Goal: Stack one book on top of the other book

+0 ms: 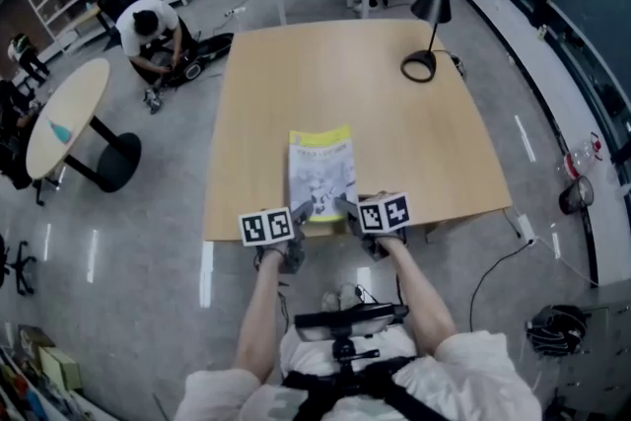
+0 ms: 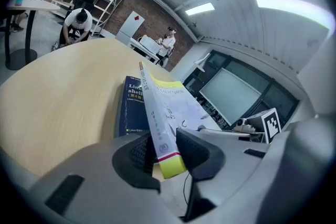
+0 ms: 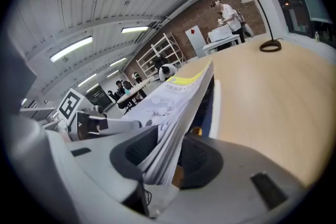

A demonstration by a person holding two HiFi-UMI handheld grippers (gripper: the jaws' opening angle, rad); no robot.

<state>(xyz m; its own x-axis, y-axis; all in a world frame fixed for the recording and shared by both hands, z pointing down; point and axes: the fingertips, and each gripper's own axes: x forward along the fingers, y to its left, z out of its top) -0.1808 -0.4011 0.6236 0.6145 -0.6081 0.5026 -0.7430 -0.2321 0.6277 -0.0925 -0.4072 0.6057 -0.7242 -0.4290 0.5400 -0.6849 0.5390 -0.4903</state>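
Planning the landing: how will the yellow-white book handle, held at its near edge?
The yellow-white book looks like a paperback, so it may sag slightly. With the left gripper and right gripper on two corners, it should hardly twist. It might slide on the blue book.

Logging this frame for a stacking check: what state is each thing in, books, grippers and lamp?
Yellow-white book: closed, gripped at both near corners, held over the blue book.
Blue book: closed, flat on the table.
Left gripper: shut on the yellow-white book.
Right gripper: shut on the yellow-white book.
Lamp: upright.
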